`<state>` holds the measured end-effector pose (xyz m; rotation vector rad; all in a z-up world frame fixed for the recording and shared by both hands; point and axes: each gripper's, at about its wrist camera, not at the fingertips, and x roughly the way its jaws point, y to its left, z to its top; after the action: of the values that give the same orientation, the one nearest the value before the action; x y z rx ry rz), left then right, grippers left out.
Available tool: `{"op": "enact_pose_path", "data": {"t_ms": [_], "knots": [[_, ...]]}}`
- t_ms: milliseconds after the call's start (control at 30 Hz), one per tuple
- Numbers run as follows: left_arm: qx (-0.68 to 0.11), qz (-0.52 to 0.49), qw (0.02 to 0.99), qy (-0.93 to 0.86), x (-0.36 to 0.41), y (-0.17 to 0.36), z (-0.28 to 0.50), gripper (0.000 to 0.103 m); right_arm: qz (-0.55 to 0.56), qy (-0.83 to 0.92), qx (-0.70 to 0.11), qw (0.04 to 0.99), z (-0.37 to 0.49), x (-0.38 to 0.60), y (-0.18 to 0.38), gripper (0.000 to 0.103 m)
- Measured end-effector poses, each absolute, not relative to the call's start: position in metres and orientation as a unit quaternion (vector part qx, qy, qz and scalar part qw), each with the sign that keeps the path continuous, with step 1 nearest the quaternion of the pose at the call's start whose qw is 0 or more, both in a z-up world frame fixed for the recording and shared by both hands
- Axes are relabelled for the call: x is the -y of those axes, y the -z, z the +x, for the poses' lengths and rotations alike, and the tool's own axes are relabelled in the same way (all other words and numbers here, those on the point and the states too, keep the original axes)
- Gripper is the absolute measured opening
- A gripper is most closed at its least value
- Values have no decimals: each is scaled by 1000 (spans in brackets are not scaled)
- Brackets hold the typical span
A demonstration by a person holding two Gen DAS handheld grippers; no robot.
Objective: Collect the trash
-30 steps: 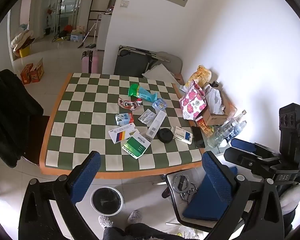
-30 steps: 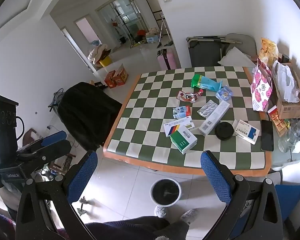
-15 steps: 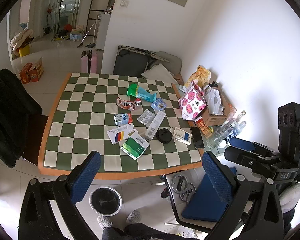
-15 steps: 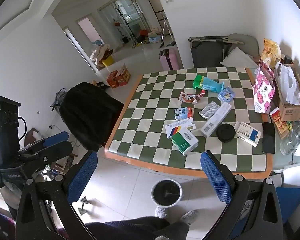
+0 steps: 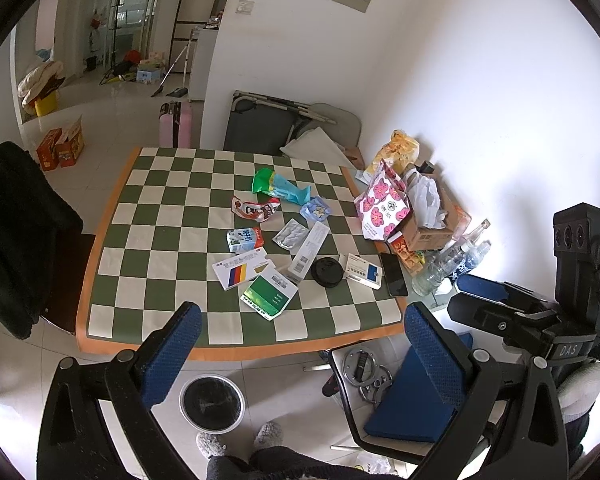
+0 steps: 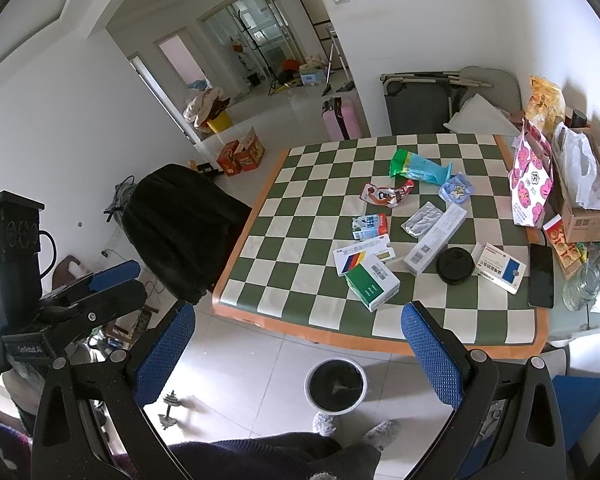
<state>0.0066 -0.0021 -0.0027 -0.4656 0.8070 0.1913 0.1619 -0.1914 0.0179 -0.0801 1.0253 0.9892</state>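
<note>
Trash lies scattered on the green-and-cream checkered table [image 5: 148, 264] [image 6: 300, 216]: a green box [image 5: 269, 294] [image 6: 372, 286], a white box with coloured stripes [image 5: 240, 266] [image 6: 362, 254], a small milk carton [image 5: 243, 239] [image 6: 369, 225], a long white box [image 5: 309, 246] [image 6: 434, 238], a black lid [image 5: 327, 272] [image 6: 455, 265], a red wrapper [image 5: 254, 209] [image 6: 386, 194], a green-and-blue wrapper [image 5: 280, 188] [image 6: 418, 168]. A white bin with a black liner [image 5: 212, 404] [image 6: 336, 385] stands on the floor before the table. My left gripper [image 5: 300, 344] and right gripper [image 6: 300, 340] hang open and empty, well short of the table.
A black-draped chair [image 5: 16, 232] [image 6: 180, 224] stands left of the table. A pink flowered bag [image 5: 382, 204], a cardboard box [image 5: 428, 232], bottles [image 5: 448, 264] and a phone [image 5: 394, 274] crowd the right edge. A blue-seated chair [image 5: 412, 408] and a person's slippered feet [image 5: 240, 438] are below.
Both grippers have drawn slightly back and up from the table, so it looks a little smaller and farther. Nothing on the table has moved.
</note>
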Motion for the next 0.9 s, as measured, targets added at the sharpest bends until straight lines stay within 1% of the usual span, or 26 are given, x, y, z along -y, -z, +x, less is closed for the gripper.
{"op": "enact_pose_path", "data": {"t_ms": [900], "knots": [[-387,-224,890,-92,7,3,11,103,-34,-456,-469,755,161,192,-17,103]]}}
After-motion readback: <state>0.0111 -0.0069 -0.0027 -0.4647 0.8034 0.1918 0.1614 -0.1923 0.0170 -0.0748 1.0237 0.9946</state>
